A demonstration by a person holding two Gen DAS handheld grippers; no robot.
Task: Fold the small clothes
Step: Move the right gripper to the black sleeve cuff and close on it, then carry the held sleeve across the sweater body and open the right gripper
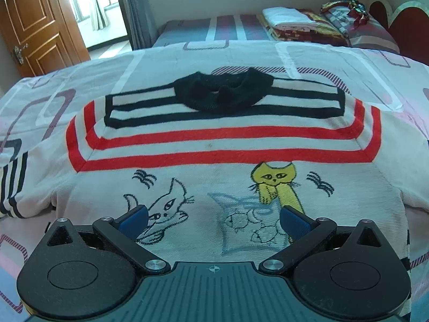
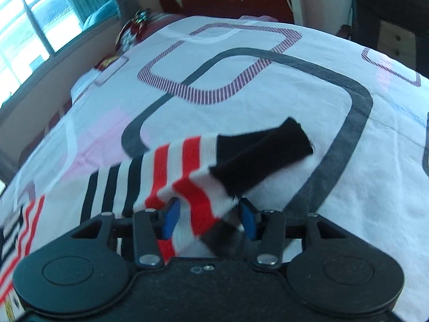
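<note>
Currently, at the far left of the left wrist view, a brown wooden door [image 1: 37, 26] is seen beside a bright window with curtains [image 1: 99, 2]. A child's sweater [image 1: 214, 145] is spread flat on the patterned bedsheet [image 1: 80, 72], its black collar [image 1: 224, 91] farthest from the camera, with black and red stripes across the chest and cartoon cats stitched lower down. The left gripper [image 1: 213, 218] is held just above the sweater's front, its blue pads [image 1: 292, 221] spread wide apart with only the cat drawings seen between them; nothing is grasped. Further right, folded blankets [image 1: 300, 25] are stacked near the red headboard [image 1: 402, 21].

In the right wrist view, a window [image 2: 34, 24] is visible at the left, and the sweater's striped body runs out of the lower left corner. The sweater's sleeve [image 2: 203, 171], striped black, white and red with a black cuff, is lifted off the sheet [image 2: 268, 102] and lies between the pads of the right gripper [image 2: 209, 220]. The left-hand pad [image 2: 170, 220] is touching the knit, while a small gap appears at the other pad, so a firm clench cannot be confirmed; the fabric there is blurred.
</note>
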